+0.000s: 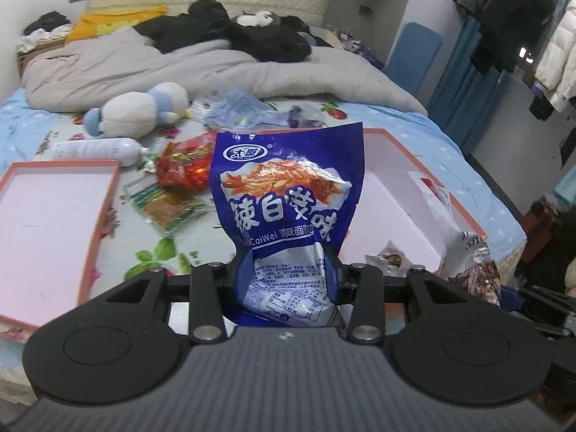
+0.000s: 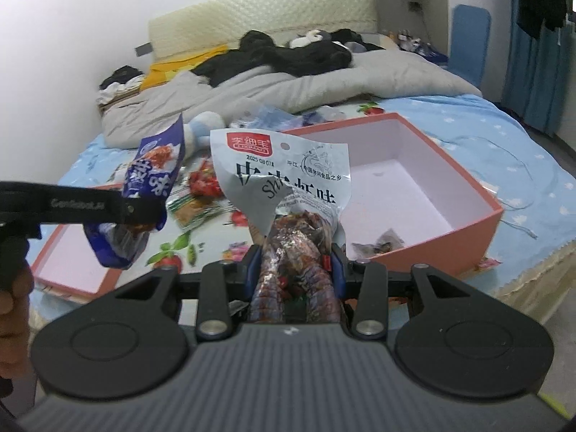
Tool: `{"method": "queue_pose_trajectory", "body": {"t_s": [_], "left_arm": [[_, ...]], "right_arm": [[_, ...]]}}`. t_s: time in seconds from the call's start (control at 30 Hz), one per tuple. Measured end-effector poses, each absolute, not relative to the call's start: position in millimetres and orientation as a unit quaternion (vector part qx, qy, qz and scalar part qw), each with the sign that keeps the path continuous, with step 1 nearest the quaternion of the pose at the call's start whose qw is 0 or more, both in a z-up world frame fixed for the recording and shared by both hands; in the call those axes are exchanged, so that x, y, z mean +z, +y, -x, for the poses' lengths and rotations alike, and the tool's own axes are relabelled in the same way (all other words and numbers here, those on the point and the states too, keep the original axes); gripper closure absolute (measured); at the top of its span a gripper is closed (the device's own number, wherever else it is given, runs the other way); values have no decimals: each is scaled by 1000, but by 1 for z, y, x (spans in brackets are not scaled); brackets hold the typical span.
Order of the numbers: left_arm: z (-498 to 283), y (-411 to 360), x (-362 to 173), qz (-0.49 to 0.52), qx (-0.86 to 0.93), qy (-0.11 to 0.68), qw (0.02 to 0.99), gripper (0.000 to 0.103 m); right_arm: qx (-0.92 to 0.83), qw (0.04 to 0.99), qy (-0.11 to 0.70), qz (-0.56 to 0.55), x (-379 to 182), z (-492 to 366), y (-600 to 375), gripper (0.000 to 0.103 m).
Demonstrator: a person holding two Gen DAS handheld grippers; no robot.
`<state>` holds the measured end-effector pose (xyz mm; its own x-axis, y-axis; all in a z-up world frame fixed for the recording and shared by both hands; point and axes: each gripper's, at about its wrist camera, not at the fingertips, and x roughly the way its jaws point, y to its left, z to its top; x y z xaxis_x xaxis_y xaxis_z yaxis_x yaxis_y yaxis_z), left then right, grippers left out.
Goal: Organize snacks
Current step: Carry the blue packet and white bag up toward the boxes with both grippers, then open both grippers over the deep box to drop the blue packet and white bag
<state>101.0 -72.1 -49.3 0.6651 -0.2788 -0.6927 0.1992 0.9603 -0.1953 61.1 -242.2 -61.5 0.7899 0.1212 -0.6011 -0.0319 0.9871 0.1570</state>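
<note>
Bedspread scene: salmon box (image 2: 478, 216) lies at two o'clock of our right gripper (image 2: 295, 262).
Right gripper clamps the grey snack pouch (image 2: 284, 180) upright; left gripper (image 1: 289, 270) clamps the blue snack bag (image 1: 288, 187).

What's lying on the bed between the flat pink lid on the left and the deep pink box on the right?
In the left wrist view, a red snack packet and a clear green-striped packet lie on the sheet between the lid and the box.

Left gripper (image 1: 288, 270): tipped down, jaws squeezed on a blue bag (image 1: 284, 194).
Right gripper (image 2: 295, 266): tipped down, jaws squeezed on a silver bag (image 2: 284, 176).
Hand (image 2: 12, 309): wrapped around the left gripper's handle.
</note>
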Motion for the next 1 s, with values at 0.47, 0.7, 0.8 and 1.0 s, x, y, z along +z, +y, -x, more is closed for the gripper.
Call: {"method": "queue_pose_trajectory", "body": {"t_s": [0.47, 0.7, 0.8, 1.0], "left_arm": [[-189, -136, -72, 36, -173, 409, 895, 57], [-237, -165, -84, 25, -190, 421, 887, 57], [-257, -175, -90, 20, -194, 424, 884, 57], [-287, -184, -105, 23, -196, 438, 877, 57]], "right_arm": [[16, 937, 339, -88, -79, -137, -299, 61], [12, 936, 340, -85, -91, -180, -321, 61], [13, 934, 346, -83, -96, -195, -328, 60], [11, 927, 365, -87, -114, -216, -337, 60]]}}
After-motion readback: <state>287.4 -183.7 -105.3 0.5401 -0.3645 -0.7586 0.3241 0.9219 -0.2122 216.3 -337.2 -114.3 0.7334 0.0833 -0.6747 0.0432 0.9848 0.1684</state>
